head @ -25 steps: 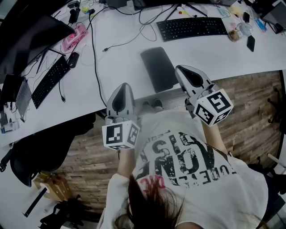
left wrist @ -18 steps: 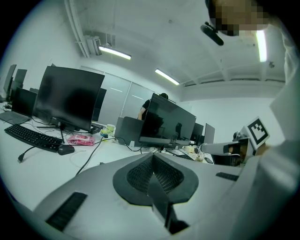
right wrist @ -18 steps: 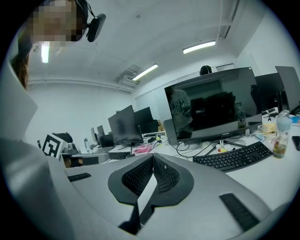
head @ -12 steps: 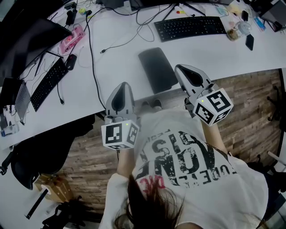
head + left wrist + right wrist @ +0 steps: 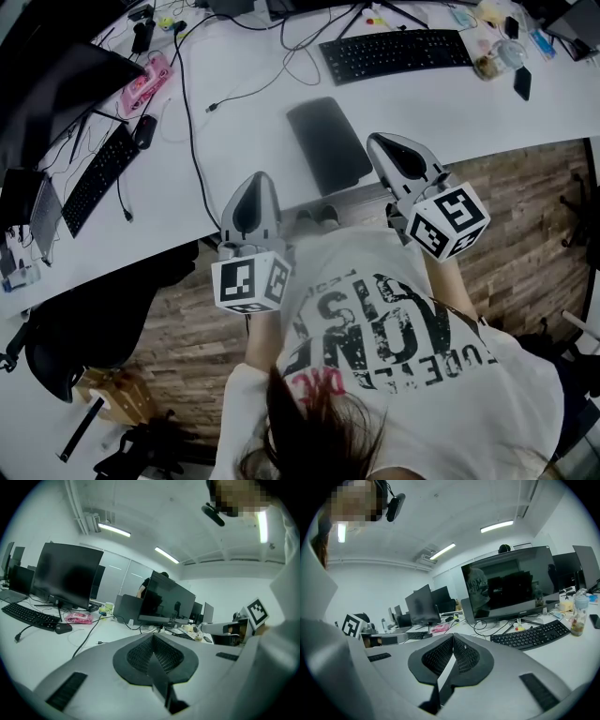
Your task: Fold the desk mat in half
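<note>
The dark grey, round-cornered rectangular desk mat (image 5: 328, 145) lies flat on the white desk (image 5: 244, 131) close to its near edge, in front of the person in the printed white T-shirt (image 5: 394, 347) and short of the black keyboard (image 5: 398, 52). The left gripper (image 5: 259, 180) is clenched on nothing, off to the mat's left. The right gripper (image 5: 380, 143) also has its jaw tips pressed together and empty, just beside the mat's right edge in the head view.
</note>
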Tool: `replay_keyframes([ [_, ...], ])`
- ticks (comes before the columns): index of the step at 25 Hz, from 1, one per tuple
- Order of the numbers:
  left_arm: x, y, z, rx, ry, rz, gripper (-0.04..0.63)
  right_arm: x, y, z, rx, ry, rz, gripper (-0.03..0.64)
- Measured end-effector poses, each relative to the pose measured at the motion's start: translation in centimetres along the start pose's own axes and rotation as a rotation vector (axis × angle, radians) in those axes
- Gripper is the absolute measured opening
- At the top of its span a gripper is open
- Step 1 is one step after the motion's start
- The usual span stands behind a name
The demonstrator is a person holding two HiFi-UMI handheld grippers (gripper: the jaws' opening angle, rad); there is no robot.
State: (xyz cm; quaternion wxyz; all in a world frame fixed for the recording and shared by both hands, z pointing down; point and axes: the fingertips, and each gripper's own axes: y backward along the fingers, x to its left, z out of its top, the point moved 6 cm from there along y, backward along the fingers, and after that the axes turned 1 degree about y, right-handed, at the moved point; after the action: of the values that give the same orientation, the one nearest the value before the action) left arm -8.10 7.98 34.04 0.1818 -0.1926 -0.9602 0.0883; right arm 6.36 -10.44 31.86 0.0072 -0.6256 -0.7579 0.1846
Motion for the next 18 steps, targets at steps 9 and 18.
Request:
replay_keyframes([
  [9, -0.3, -0.4, -0.1, 0.009, -0.003, -0.003, 0.002, -0.6, 0.1, -0.1, 0.001, -0.006, -0.009, 0.002],
  [18, -0.6, -0.7, -0.3, 0.014, -0.002, -0.003, 0.002, -1.1, 0.3, -0.2, 0.001, -0.011, -0.012, 0.002],
])
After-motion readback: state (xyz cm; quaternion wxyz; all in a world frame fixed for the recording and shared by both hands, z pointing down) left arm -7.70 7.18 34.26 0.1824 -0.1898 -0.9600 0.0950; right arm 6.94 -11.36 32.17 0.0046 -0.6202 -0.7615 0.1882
